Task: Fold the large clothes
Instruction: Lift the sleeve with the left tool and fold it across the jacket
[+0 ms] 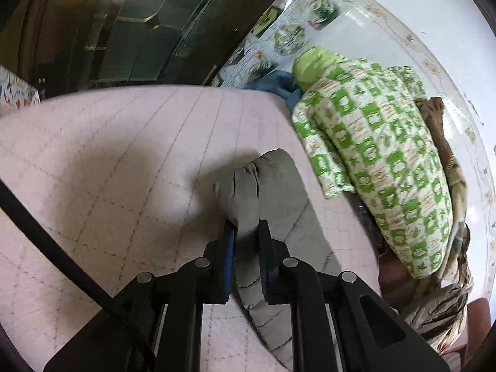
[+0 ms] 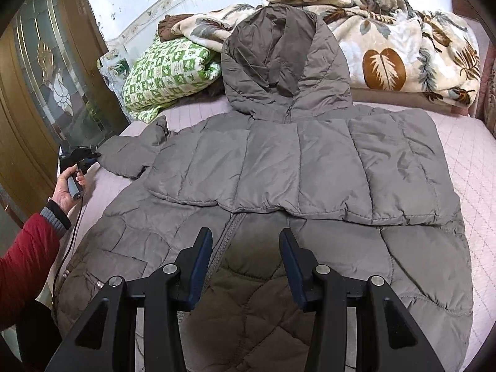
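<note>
A large grey hooded puffer jacket [image 2: 310,161] lies front up on a pink quilted bed [image 2: 465,161], hood [image 2: 279,62] toward the far side. One sleeve lies folded across the chest. The other sleeve [image 2: 127,155] stretches out to the left. In the left wrist view my left gripper [image 1: 248,228] is shut on the bunched cuff of that sleeve [image 1: 248,186]. The right wrist view shows this left gripper [image 2: 79,156] at the sleeve's tip, held by a hand [image 2: 66,190]. My right gripper [image 2: 246,237] hovers open over the jacket's lower front by the zipper, with nothing gripped.
A green-and-white checked blanket [image 1: 381,155] [image 2: 167,74] and a leaf-print blanket [image 2: 403,49] are piled along the far side of the bed. A wooden door with glass panes [image 2: 46,93] stands at left. A red sleeve [image 2: 28,263] and a black cable [image 2: 73,232] cross the left edge.
</note>
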Demonstrator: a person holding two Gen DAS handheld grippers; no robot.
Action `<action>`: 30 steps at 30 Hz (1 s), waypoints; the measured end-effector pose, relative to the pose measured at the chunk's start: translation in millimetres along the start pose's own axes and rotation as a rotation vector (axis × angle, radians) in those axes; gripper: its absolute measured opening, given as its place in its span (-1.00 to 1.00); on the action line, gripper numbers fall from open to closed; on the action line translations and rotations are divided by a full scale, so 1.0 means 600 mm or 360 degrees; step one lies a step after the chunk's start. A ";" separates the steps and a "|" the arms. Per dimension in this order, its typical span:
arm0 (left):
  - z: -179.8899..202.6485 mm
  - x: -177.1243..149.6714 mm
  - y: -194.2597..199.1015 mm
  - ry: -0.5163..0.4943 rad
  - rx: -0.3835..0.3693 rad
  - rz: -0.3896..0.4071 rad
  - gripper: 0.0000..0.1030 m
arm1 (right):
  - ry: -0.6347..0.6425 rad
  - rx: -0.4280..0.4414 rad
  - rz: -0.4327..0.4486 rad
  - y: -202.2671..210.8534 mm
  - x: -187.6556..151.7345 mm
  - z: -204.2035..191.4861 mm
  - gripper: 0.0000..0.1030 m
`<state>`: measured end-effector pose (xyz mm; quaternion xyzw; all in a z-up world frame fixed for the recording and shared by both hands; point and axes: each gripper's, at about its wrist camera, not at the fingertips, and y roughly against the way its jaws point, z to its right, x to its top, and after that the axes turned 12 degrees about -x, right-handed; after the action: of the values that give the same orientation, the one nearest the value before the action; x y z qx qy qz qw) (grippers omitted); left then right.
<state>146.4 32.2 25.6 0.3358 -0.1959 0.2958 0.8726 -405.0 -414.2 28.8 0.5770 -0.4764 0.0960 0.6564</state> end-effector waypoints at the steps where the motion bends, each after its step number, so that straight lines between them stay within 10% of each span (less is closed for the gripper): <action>1: 0.011 0.003 0.009 -0.0019 -0.0004 0.0006 -0.74 | -0.0003 -0.0002 0.0007 0.002 0.001 0.001 -0.05; 14: 0.280 -0.019 0.159 -0.0461 -0.0131 0.0023 -0.75 | -0.0085 -0.0036 0.0153 0.055 0.019 0.033 -0.05; 30: 0.584 -0.168 0.289 -0.0848 -0.0393 -0.0046 -0.75 | -0.0299 -0.0116 0.0261 0.096 0.027 0.136 -0.05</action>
<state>-91.5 -148.5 296.9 0.2957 -0.4479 0.1588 0.8287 -477.5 -472.3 69.2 0.5183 -0.5846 0.0775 0.6193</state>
